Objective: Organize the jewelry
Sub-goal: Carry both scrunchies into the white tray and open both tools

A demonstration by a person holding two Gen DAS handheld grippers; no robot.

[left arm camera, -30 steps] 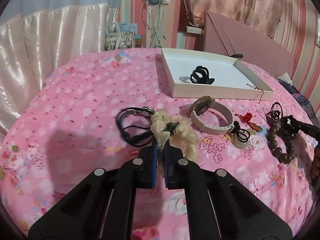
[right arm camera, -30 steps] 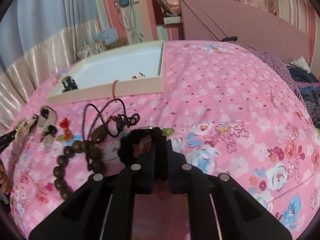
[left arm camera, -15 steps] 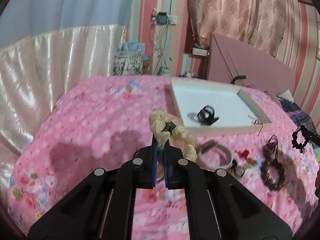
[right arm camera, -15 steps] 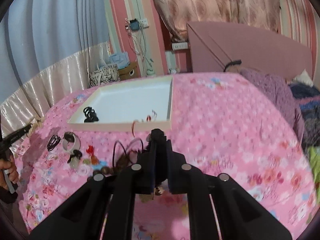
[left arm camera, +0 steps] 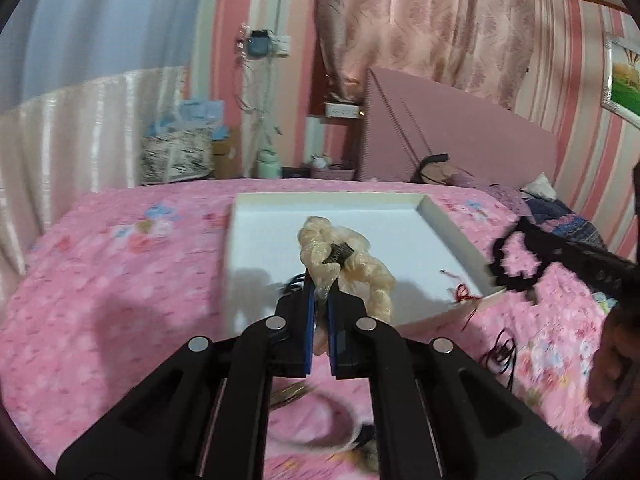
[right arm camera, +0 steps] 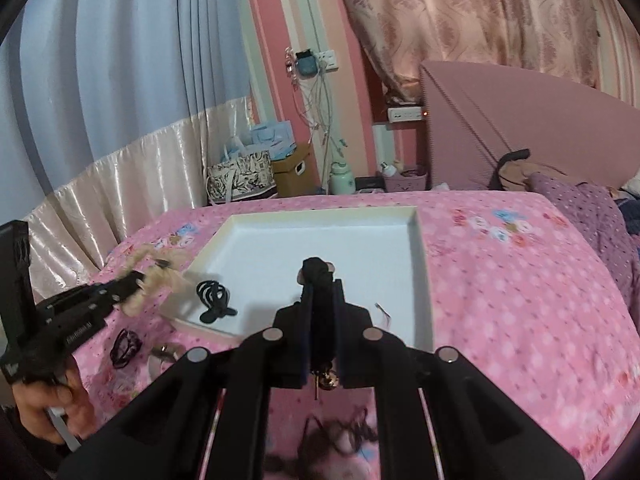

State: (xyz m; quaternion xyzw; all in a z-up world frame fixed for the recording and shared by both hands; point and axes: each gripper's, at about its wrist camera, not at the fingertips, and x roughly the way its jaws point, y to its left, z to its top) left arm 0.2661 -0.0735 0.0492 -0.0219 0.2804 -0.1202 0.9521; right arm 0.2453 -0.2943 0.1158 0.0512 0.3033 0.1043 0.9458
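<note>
My left gripper (left arm camera: 319, 296) is shut on a cream scrunchie (left arm camera: 344, 256) and holds it above the near edge of the white tray (left arm camera: 452, 224). My right gripper (right arm camera: 319, 292) is shut on a black scrunchie (right arm camera: 316, 272), raised above the tray's near part (right arm camera: 420, 248). The black scrunchie also shows at the right of the left wrist view (left arm camera: 516, 258). A black hair clip (right arm camera: 214, 298) lies in the tray, and a red string (left arm camera: 462, 292) at its corner. The left gripper with the cream scrunchie (right arm camera: 156, 276) shows at the left of the right wrist view.
The tray lies on a pink flowered bedspread (left arm camera: 120, 280). A black hair tie (right arm camera: 126, 346), a watch (left arm camera: 316, 420) and a black cord necklace (left arm camera: 500, 354) lie on the bed in front of the tray. A pink headboard (right arm camera: 520, 132) stands behind at the right.
Both grippers lifted their scrunchies off the bed and moved forward over the tray. The left one came from the left, the right one from the right.
</note>
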